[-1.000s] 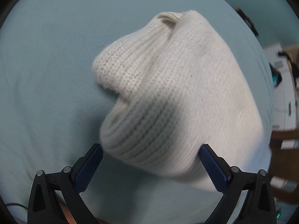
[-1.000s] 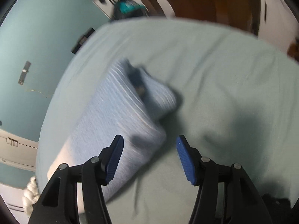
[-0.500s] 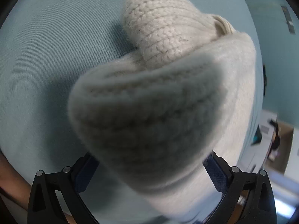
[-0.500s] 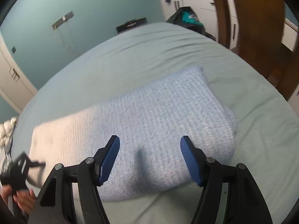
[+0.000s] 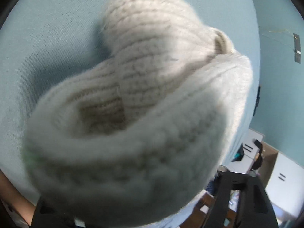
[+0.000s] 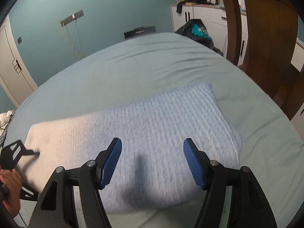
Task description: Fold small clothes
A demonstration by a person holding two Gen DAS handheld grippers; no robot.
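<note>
**Q:** Since one second ago, what has moved?

**R:** Then the white knit hat [image 5: 144,98] lay ahead of the left hand-held gripper [image 5: 152,205], between wide open jaws. Now its thick brim fills the left wrist view and hides the pads. The jaws are closing with the brim between them; if they already press on it, I cannot tell. The right view also turned: the hat was at its left, now it lies straight ahead.

**Q:** And the right hand-held gripper [image 6: 152,163]?

**R:** It hangs half open over the hat and holds nothing. Both blue pads [image 6: 111,163] are free.

**Q:** Where is the hat?

**R:** On the bed [image 6: 133,70], near the front edge. In the right view it lies flat as one long piece.

**Q:** How far is the folding?

**R:** I judge it is at the beginning. The hat is laid out, but no finished fold shows. Taking the brim and bringing it over the rest is not yet done.
</note>
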